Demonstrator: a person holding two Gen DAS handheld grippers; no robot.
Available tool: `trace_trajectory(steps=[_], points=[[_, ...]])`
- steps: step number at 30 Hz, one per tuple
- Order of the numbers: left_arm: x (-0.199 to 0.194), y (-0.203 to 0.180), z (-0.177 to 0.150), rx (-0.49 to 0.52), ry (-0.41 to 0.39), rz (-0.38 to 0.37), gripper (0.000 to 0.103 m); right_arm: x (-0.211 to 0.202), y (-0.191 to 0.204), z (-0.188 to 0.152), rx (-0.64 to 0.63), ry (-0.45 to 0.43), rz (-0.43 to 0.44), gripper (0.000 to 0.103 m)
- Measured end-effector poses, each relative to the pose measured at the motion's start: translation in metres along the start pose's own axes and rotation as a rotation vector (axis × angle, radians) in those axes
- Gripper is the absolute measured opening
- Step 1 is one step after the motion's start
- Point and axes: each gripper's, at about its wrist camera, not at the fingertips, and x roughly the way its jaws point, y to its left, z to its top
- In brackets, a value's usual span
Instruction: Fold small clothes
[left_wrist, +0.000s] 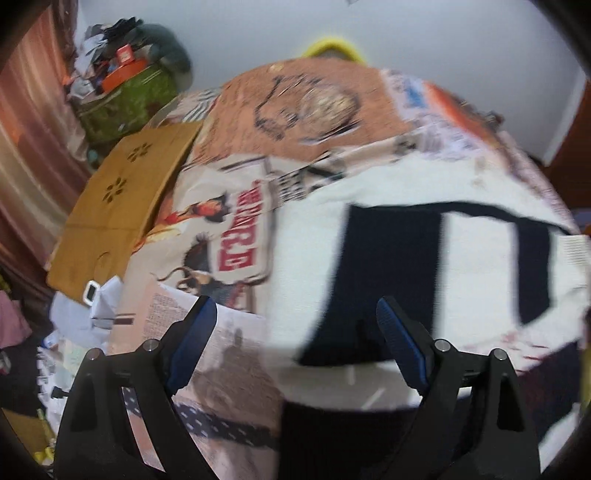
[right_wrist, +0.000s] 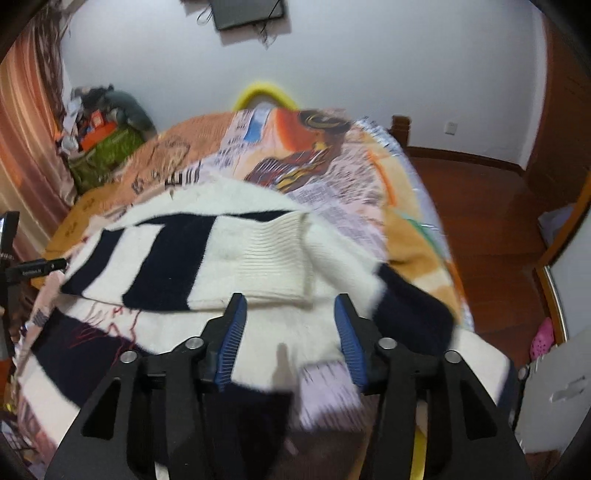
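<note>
A white knitted sweater with wide dark navy stripes (left_wrist: 406, 266) lies spread on the printed bedspread (left_wrist: 310, 122). One striped sleeve is folded across its body, with the ribbed white cuff (right_wrist: 280, 254) lying on top. My left gripper (left_wrist: 295, 310) hovers over the sweater's lower left part. It is wide open, with nothing between its blue pads. My right gripper (right_wrist: 289, 301) hangs just in front of the cuff, above the white body (right_wrist: 280, 332). Its jaws stand apart and hold nothing. Both views are blurred by motion.
A flattened cardboard box (left_wrist: 125, 199) lies at the bed's left side, with a green bag piled with clutter (left_wrist: 125, 99) behind it. Loose clothes and papers (left_wrist: 92, 310) lie at the near left. A yellow hoop (right_wrist: 264, 94) shows beyond the bed's far end. Wooden floor (right_wrist: 480, 221) runs along the right.
</note>
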Motion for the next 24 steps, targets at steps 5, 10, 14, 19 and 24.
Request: trace_trajectory(steps=[5,10,14,19,24], points=[[-0.034,-0.028,-0.001,0.004,-0.038,-0.111,0.09,-0.048,-0.039,-0.018,0.099,-0.074,-0.036,0.06],[-0.042,-0.069,-0.016,0.06,-0.035,-0.153,0.093,-0.066,-0.091,-0.054,0.241,-0.046,-0.101,0.06],[-0.028,-0.096,-0.031,0.083,0.028,-0.166,0.093,-0.062,-0.131,-0.086,0.377,0.003,-0.127,0.06],[-0.005,-0.117,-0.049,0.088,0.108,-0.18,0.093,-0.044,-0.164,-0.125,0.6,0.059,-0.011,0.06],[0.005,-0.129,-0.051,0.076,0.129,-0.175,0.093,-0.018,-0.181,-0.139,0.743,0.077,0.046,0.06]])
